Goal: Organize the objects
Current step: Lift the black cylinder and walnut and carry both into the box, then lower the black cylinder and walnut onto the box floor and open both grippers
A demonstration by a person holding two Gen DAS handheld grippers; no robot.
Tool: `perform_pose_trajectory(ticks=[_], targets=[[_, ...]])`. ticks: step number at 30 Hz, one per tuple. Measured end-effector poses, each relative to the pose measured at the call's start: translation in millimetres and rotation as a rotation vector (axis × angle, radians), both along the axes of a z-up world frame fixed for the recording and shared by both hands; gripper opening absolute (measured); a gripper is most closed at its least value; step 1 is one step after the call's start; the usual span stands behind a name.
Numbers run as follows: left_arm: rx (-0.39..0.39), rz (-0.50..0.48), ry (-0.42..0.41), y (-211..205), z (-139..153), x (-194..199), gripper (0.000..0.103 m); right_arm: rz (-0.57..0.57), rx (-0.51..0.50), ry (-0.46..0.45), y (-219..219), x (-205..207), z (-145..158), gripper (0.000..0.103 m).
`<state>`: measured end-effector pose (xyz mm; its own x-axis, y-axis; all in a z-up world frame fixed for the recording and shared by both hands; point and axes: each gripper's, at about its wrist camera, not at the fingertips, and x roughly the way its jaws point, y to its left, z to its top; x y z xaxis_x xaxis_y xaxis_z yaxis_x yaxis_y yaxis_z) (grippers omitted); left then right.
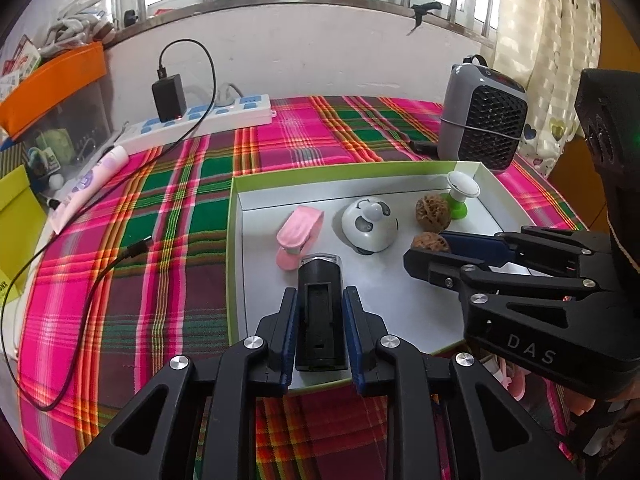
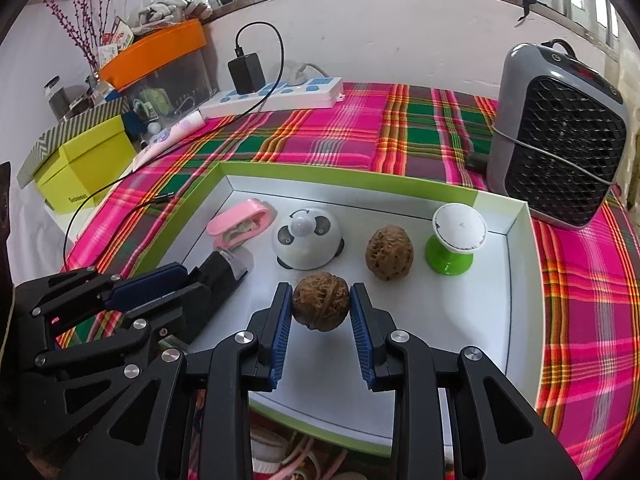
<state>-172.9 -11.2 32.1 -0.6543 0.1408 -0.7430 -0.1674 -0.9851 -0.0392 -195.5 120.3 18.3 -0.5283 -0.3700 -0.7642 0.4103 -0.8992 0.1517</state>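
On a plaid cloth [image 1: 168, 216], a green-rimmed tray [image 2: 516, 248] is set. A black stamp [image 1: 320, 312] is clamped between the left gripper [image 1: 320, 304] pads; a walnut [image 2: 320, 302] is pinched between the right gripper [image 2: 320, 304] pads, over the tray floor.

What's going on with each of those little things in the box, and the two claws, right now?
Left gripper: shut on the black device.
Right gripper: shut on the near walnut.
Far walnut: resting free in the box.
Panda toy: sitting untouched.
Pink clip: lying on its side.
Green-and-white knob: standing upright.
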Motion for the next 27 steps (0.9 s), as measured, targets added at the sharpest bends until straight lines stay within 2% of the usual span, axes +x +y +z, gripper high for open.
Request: perform_pose_trajectory(ticks=[27], targets=[[0.026,0.025,0.008,-9.1,-1.1,-0.4,0.021,0.040,0.012,-0.008,-20.3,-5.3,-7.6,0.031]])
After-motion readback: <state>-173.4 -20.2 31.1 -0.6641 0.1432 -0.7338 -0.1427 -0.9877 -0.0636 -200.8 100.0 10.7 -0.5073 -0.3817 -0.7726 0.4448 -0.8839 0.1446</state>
